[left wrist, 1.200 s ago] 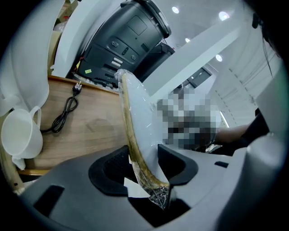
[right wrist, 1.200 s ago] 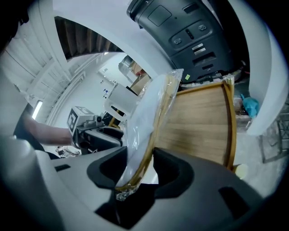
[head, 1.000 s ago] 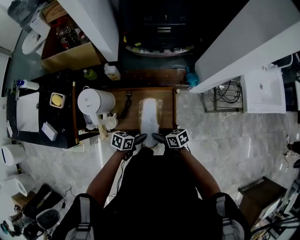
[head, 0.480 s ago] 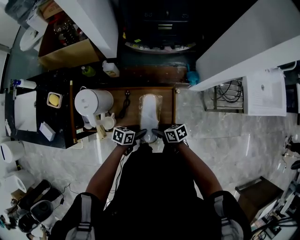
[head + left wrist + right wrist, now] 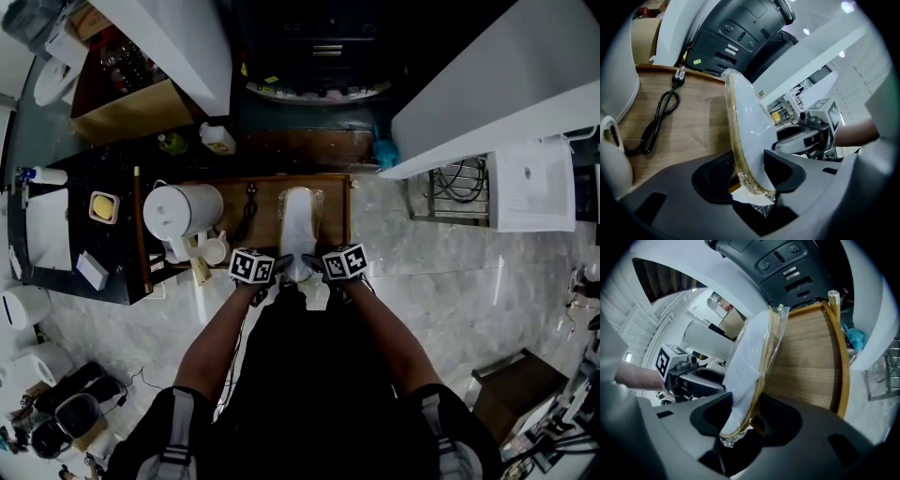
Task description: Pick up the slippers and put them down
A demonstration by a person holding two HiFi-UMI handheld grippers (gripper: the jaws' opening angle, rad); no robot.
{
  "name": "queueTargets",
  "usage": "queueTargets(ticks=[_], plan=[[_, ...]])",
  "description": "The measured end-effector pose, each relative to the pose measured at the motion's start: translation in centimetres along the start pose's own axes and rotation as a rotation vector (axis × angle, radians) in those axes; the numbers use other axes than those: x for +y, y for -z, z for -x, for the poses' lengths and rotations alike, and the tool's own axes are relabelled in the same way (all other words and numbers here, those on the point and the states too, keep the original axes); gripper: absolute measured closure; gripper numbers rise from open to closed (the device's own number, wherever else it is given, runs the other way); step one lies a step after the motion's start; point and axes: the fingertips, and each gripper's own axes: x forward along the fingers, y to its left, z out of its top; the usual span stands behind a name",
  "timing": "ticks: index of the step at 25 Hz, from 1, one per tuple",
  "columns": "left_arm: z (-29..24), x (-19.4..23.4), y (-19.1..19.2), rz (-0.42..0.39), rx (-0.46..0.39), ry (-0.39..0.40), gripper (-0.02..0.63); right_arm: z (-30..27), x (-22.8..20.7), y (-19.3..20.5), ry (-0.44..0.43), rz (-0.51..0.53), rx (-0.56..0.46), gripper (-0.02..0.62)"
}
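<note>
Left gripper (image 5: pixel 749 171) and right gripper (image 5: pixel 743 414), jaws partway closed, both pinch the wrapped slippers (image 5: pixel 298 223) at the near end; the slick wrapper could slide free and drop them onto the tray (image 5: pixel 334 211)

Wearing a black top (image 5: pixel 314 375) with short sleeves, plus grey webbing straps (image 5: pixel 172 433) with dark buckles running over both shoulders. Built alike, left tongs (image 5: pixel 284 266) and right tongs (image 5: pixel 313 264): dark grey matte moulded housing, two broad rounded black jaws with finely textured pads, and a rectangular slot recessed into the housing on either side. Topped in each case by a white cube (image 5: pixel 252 266) printed with black square markers, with a grey frame and small metal fittings just beneath it.
</note>
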Motion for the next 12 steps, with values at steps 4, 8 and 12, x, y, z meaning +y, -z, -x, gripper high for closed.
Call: queueTargets(ticks=[4, 8, 12], plan=[[-1.4, 0.6, -0.3, 0.016, 0.026, -0.001, 0.400, -0.3, -1.2, -0.4, 0.036, -0.004, 0.008, 0.411], [-2.2, 1.2, -0.5, 0.008, 0.045, -0.007, 0.400, -0.7, -2.1, -0.7, 0.065, 0.000, 0.014, 0.411], [-3.0, 1.4, -0.8, 0.018, 0.058, -0.008, 0.400, -0.8, -3.1, -0.6, 0.075, -0.013, 0.024, 0.411]])
